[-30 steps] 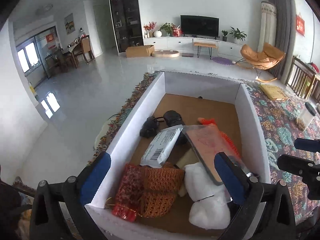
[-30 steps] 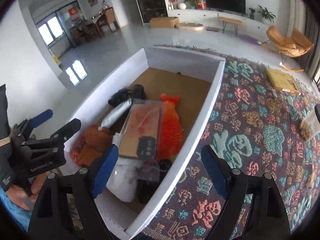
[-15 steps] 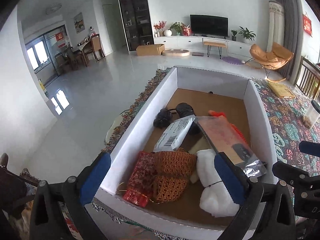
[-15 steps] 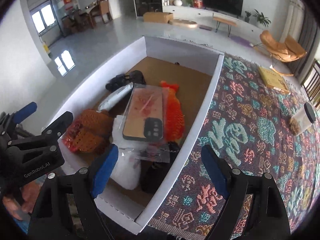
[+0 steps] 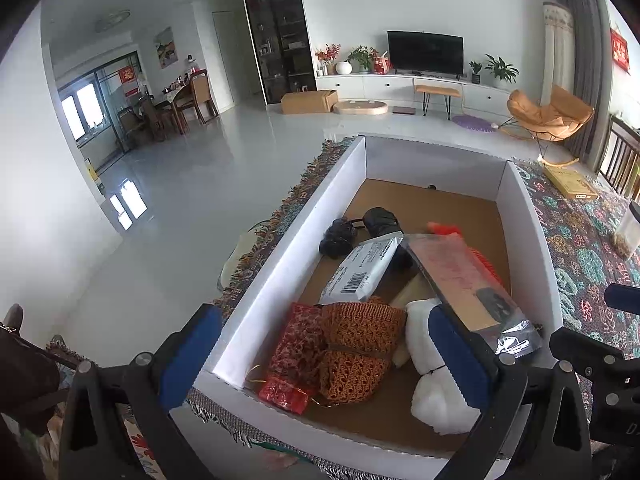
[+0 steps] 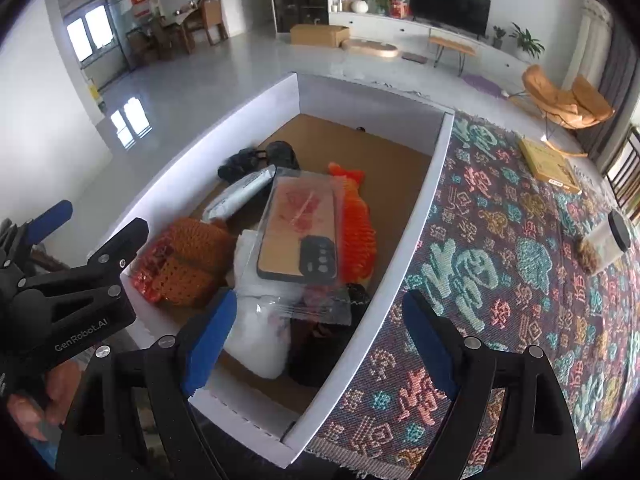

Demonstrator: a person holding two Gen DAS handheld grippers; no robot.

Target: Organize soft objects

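Both my left gripper (image 5: pixel 320 356) and right gripper (image 6: pixel 316 338) hung spread and empty over the white cardboard box (image 6: pixel 408 216) (contents loosely heaped); I judged a straight, slow descent onto one soft piece best.

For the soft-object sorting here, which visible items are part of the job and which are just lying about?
Job items:
white box
orange knit piece
white fluffy bundle
orange fish toy
black bundle
grey mailer bag
bagged phone case
left gripper and right gripper, both open

Lying about:
yellow book
jar
patterned cloth
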